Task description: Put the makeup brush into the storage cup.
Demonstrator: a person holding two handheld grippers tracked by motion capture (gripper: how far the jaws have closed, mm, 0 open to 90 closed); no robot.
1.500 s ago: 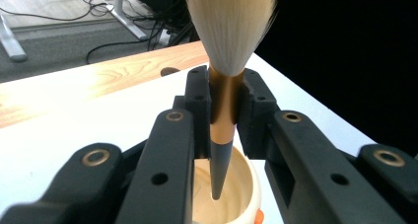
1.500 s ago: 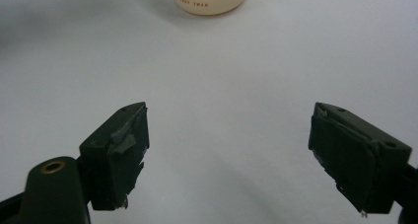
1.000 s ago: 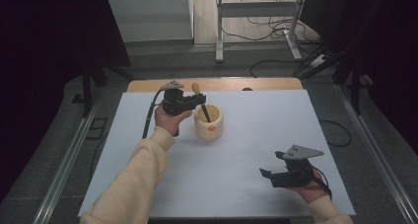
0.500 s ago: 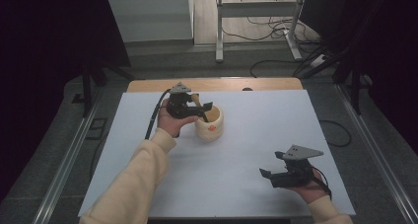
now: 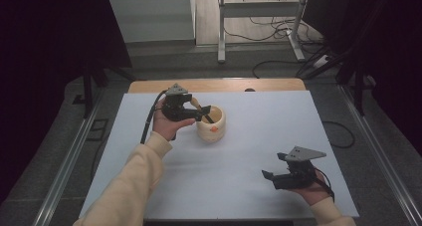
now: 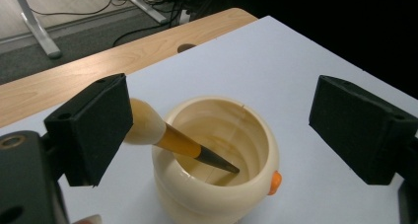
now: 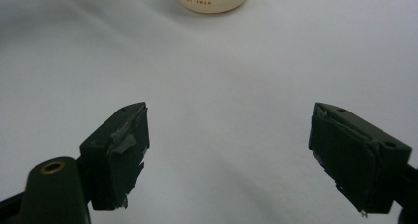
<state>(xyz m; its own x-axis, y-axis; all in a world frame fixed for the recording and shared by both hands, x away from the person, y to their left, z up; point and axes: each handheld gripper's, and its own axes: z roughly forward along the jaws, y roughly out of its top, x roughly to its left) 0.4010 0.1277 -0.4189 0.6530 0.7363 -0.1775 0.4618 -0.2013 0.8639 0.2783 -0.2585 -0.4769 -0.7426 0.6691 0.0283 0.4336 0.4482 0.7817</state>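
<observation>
Left gripper view shows the left tool [image 6: 217,135] just opened wide, its jaws clear of the light, stiff brush [image 6: 170,140] leaning in the fragile, slippery pot [image 6: 217,184], best gripped by its bulbous handle, while the high view shows the right tool [image 5: 278,172] open, empty, well apart.

One pot [image 5: 213,127], one brush [image 6: 170,141]

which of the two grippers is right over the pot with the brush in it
The left gripper, its open jaws either side of the cream pot and brush. The right gripper sits apart, nearer the person.
</observation>
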